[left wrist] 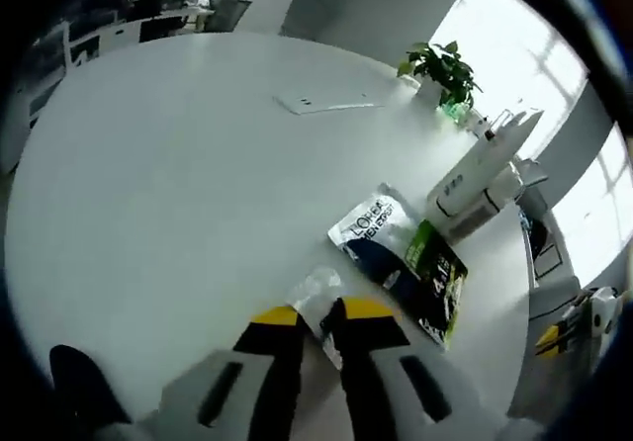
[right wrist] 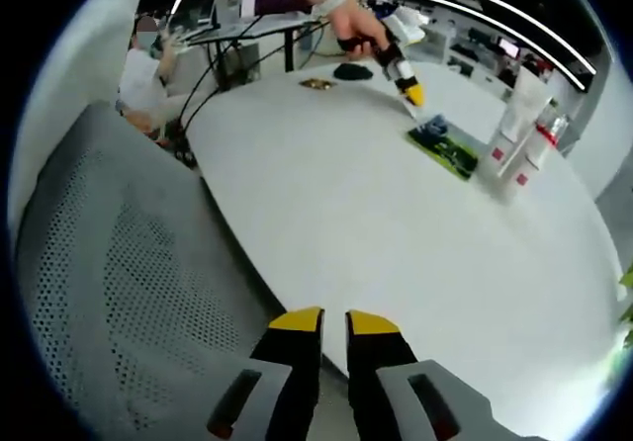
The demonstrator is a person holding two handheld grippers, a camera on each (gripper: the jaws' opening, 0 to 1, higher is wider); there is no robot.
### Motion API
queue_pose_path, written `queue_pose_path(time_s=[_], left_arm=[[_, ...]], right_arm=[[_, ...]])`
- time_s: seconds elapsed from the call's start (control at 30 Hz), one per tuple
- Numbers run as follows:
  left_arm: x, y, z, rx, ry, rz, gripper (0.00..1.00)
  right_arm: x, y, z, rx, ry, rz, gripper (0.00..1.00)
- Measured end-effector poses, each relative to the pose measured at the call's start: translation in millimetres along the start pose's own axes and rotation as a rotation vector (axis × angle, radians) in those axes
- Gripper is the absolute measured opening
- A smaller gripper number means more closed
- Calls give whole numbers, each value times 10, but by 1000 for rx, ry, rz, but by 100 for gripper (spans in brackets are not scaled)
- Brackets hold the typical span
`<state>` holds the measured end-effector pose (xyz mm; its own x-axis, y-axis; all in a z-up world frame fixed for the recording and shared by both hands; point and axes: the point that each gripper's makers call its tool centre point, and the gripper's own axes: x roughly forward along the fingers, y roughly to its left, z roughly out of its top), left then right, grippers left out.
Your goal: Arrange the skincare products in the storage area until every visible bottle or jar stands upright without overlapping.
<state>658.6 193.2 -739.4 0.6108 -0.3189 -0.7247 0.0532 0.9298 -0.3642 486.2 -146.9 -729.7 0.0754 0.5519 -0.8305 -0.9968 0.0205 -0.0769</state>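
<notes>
Packets are what your left gripper (left wrist: pixel 315 314) is working on: in the left gripper view its yellow-tipped jaws stand narrow with the corner of a clear plastic packet (left wrist: pixel 315 293) between them, and they look pinched on it, though the blur makes the contact hard to confirm. Just beyond that corner lies a flat sachet (left wrist: pixel 406 258), white at one end and dark with a green patch at the other, flat on the round white table (left wrist: pixel 178 164) near its edge. Right beside the sachet, closer to the edge, two white tubes (left wrist: pixel 482 169) stand upright, touching or nearly touching each other. A potted plant (left wrist: pixel 442 68) sits further along the same edge, and a thin flat white sheet (left wrist: pixel 326 101) lies well apart from the products, toward the middle of the table.

In the right gripper view your right gripper (right wrist: pixel 334 327) hangs over the near edge of the table with its jaws narrow, almost together, and nothing between them. A grey mesh chair back (right wrist: pixel 109 273) stands just beside that edge. Across the table your hand (right wrist: pixel 358 28) holds the left gripper with its yellow tip down at the sachet, and the upright tubes stand just beside the sachet toward the far edge. Two small dark things lie near the opposite edge, too small to identify.
</notes>
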Motion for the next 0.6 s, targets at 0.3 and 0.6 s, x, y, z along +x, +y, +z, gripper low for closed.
queue_pose_path(time_s=[0.3, 0.6], left_arm=[[-20, 59, -10, 69, 10, 49, 13], [-67, 100, -53, 100, 6, 100, 17]], right_arm=[[-1, 3, -1, -1, 1, 1, 8], [-1, 4, 5, 0, 0, 1, 9]])
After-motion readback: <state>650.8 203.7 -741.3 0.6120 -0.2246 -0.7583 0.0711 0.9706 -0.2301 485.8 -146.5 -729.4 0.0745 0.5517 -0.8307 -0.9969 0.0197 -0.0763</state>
